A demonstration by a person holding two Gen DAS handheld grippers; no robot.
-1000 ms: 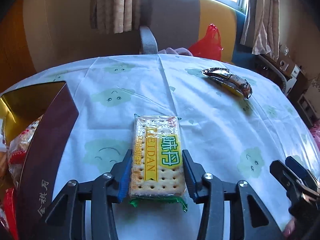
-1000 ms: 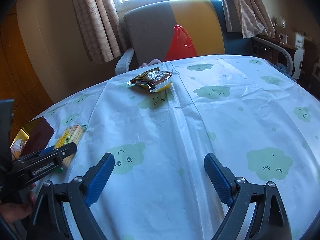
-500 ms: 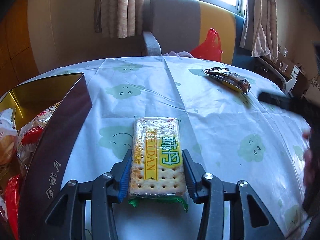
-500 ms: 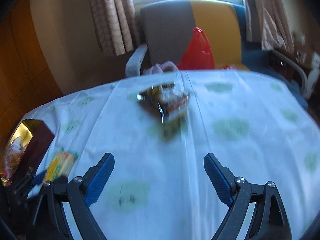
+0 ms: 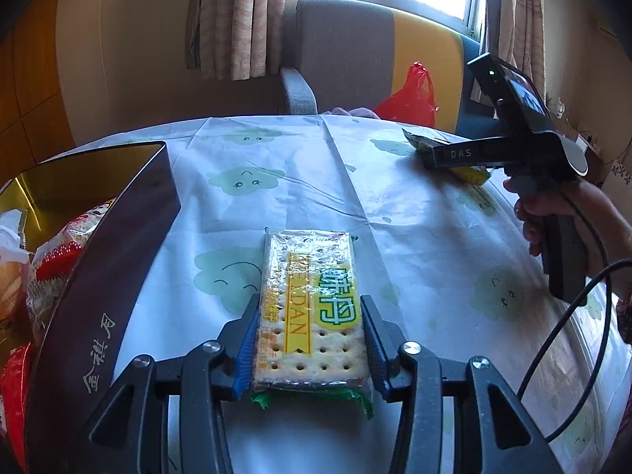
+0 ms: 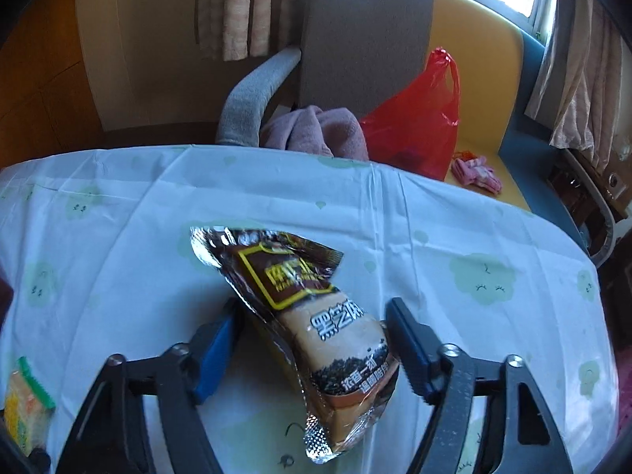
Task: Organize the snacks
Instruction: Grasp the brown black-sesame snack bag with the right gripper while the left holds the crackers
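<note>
1. A person's left gripper point(image 5: 308, 339) clamps a clear-wrapped packet of crackers point(image 5: 310, 308) by its long sides, the blue pads pressed against the wrapper at the packet's near end; the packet points away from the camera above a round table point(image 5: 276, 181) covered in a pale cloth printed with green clouds.

2. Just left of the crackers stands a dark box point(image 5: 98, 276) with a shiny gold lining, open at the top and already holding several wrapped snacks in red and white.

3. Across the table, the right gripper point(image 6: 312, 339) straddles a brown foil snack pack point(image 6: 316, 316) that lies slanted on the cloth. Its jaws have just been closing with the pack between them; the right pad sits at the wrapper's edge, while the left pad is blurred and its contact cannot be told, so a firm grip is not yet shown.

4. The left wrist view catches the hand point(image 5: 561, 213) wrapped around the right tool's black handle, a cable trailing from it.

5. Beyond the table's far edge, a grey-and-yellow armchair point(image 6: 367, 39) holds a red plastic bag point(image 6: 418, 126) and a bundled pink cloth point(image 6: 316, 130), with curtains point(image 5: 237, 19) hanging beside a bright window.
</note>
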